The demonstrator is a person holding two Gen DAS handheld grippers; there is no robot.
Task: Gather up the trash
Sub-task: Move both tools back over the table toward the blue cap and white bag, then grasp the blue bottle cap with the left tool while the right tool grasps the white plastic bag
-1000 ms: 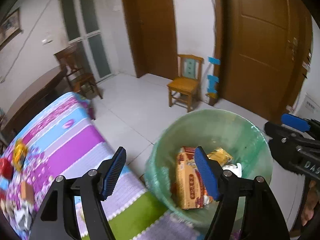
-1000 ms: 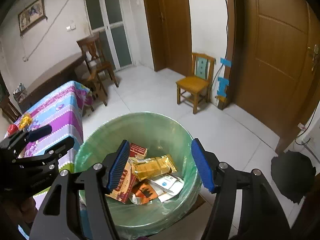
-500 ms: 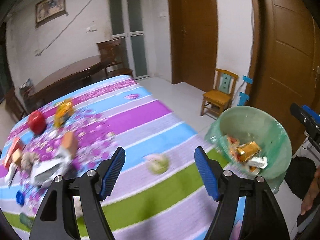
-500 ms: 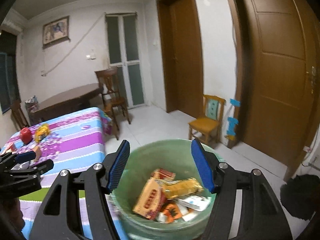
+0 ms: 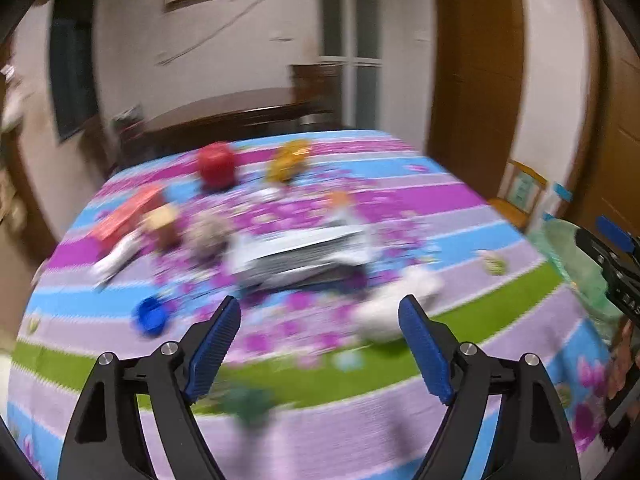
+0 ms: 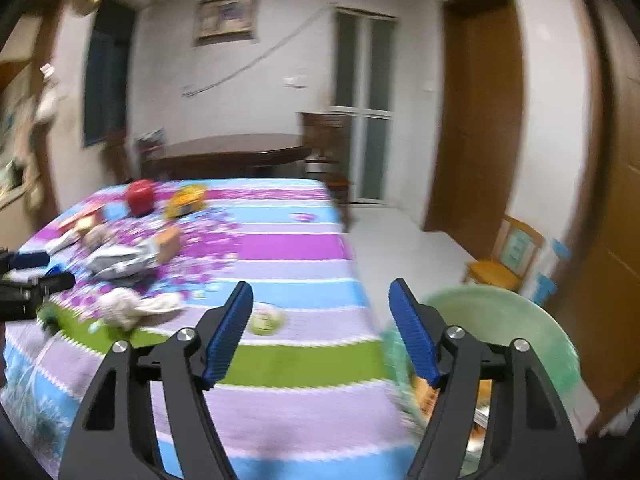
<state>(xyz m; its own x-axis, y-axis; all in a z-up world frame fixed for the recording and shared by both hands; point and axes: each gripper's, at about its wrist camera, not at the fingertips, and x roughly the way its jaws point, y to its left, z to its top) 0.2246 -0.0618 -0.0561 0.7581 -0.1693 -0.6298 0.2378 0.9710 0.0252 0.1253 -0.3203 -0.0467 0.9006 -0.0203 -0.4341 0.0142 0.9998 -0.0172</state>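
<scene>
My left gripper [image 5: 320, 344] is open and empty above the striped tablecloth [image 5: 360, 420]. Litter lies blurred ahead of it: a crumpled white tissue [image 5: 396, 300], a silver-white wrapper [image 5: 304, 256], a blue cap [image 5: 150, 316], a red box [image 5: 128, 216], a small green-white wrapper [image 5: 494, 266]. My right gripper [image 6: 320, 330] is open and empty over the table's right edge. The green bin [image 6: 508, 320] with packets in it stands just right of it. The tissue [image 6: 132, 308] and small wrapper [image 6: 264, 320] show in the right wrist view too.
A red apple-like object [image 5: 216, 166] and a yellow item [image 5: 288, 160] sit at the table's far side. A dark wooden table [image 6: 228, 156], a wooden chair [image 6: 508, 256] and brown doors [image 6: 480, 128] lie beyond. The left gripper shows at the right view's left edge [image 6: 28, 280].
Both grippers swung left from over the bin toward the table. The bin moved to the right edge of both views. Both stayed open and empty.
</scene>
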